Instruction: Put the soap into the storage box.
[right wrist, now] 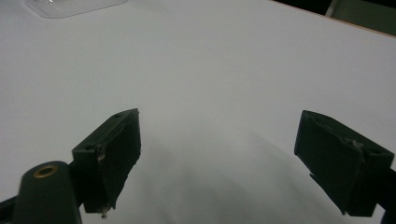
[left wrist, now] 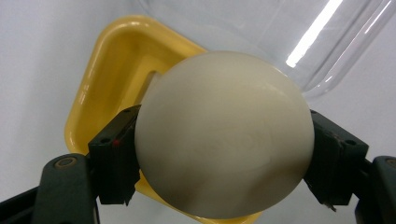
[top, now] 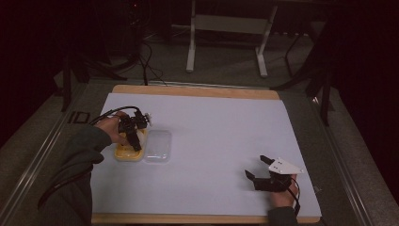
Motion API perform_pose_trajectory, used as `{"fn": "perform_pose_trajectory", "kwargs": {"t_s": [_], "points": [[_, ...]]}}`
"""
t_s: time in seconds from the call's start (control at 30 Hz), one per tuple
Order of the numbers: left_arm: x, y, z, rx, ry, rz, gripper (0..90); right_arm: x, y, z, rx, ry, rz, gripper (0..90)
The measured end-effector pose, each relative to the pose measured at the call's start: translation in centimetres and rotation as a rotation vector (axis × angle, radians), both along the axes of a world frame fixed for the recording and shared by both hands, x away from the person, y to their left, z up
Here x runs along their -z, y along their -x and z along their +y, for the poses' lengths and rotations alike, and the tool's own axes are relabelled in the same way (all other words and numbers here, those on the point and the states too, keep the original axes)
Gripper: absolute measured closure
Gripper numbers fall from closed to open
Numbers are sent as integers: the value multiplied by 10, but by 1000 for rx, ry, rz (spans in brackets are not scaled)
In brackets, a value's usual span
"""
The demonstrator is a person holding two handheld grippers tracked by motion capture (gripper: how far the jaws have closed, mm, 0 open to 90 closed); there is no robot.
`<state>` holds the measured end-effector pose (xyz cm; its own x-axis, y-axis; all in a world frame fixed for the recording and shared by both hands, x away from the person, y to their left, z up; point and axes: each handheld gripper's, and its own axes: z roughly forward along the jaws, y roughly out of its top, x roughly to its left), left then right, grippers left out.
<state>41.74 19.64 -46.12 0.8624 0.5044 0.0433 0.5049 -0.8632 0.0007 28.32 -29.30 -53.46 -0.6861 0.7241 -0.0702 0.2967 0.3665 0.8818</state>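
Note:
A cream-white egg [left wrist: 224, 135] sits between the two black pads [left wrist: 114, 154] of my left gripper [top: 136, 143], which is shut on it. Under the egg lies a yellow tray [left wrist: 112, 70], and in the high view the left gripper points down into that yellow tray [top: 123, 153] at the table's left. A clear plastic lid [top: 157, 147] lies right beside the tray, touching its right edge; the clear plastic lid [left wrist: 299, 42] also shows behind the egg. My right gripper [top: 256, 170] rests low at the front right, open, with nothing between its fingers [right wrist: 112, 149].
A white sheet [top: 211, 136] covers the wooden table, whose bare edge [top: 197, 89] shows at the back. Black cables and a white metal frame [top: 226, 28] stand on the floor beyond. Wide bare sheet lies between the two hands.

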Motion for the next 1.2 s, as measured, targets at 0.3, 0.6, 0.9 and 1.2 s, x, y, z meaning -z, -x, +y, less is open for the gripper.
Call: {"fn": "perform_pose_trajectory", "kwargs": {"t_s": [0.3, 0.6, 0.9, 1.2], "points": [[6, 2, 9, -21, -6, 4, 238, 0, 0, 0, 1, 1, -1, 145], [14, 1, 12, -30, -28, 8, 238, 0, 0, 0, 1, -1, -1, 145], [23, -1, 13, -35, -43, 4, 237, 0, 0, 0, 2, 0, -2, 145], [29, -4, 16, -63, -50, 30, 235, 0, 0, 0, 2, 0, -4, 145]]}}
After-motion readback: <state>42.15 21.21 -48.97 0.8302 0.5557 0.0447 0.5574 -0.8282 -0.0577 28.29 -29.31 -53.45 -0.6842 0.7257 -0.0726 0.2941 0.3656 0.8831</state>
